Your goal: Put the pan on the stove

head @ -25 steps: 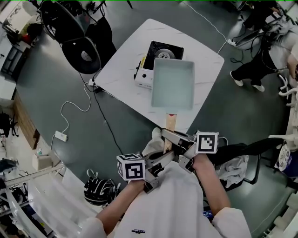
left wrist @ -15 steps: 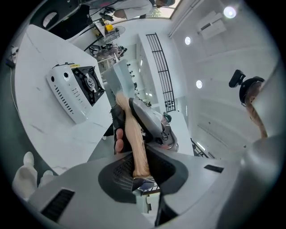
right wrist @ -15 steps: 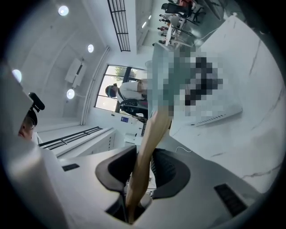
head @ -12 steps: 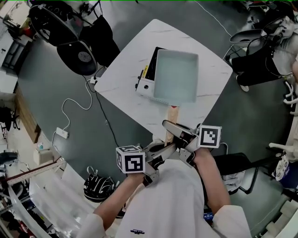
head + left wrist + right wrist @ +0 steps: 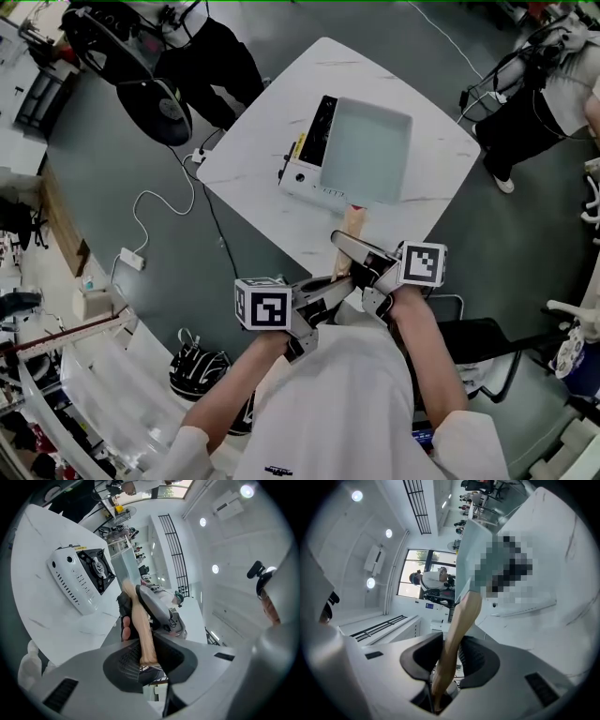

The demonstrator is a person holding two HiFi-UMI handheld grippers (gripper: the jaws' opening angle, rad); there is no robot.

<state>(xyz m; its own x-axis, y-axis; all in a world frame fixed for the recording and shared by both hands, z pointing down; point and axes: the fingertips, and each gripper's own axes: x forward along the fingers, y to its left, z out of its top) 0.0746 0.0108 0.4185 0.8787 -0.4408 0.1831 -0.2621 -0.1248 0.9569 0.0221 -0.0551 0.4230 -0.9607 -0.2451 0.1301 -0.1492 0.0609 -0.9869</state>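
My left gripper (image 5: 330,291) and right gripper (image 5: 352,251) both clamped on wooden handle (image 5: 352,221), right nearer pan (image 5: 367,150). Pan upper centre of frame, over stove (image 5: 302,169) on table (image 5: 262,131); contact unclear. Handle axis runs straight up-frame from my jaws; stove shows at pan's left edge.

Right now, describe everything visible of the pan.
The pan is a shallow rectangular tray, pale grey-green, apparently coated metal, empty, with a light wooden handle pointing back at the person. Both the left gripper and the right gripper are shut on that handle. It is over the white stove, covering most of it; whether it rests there cannot be told.
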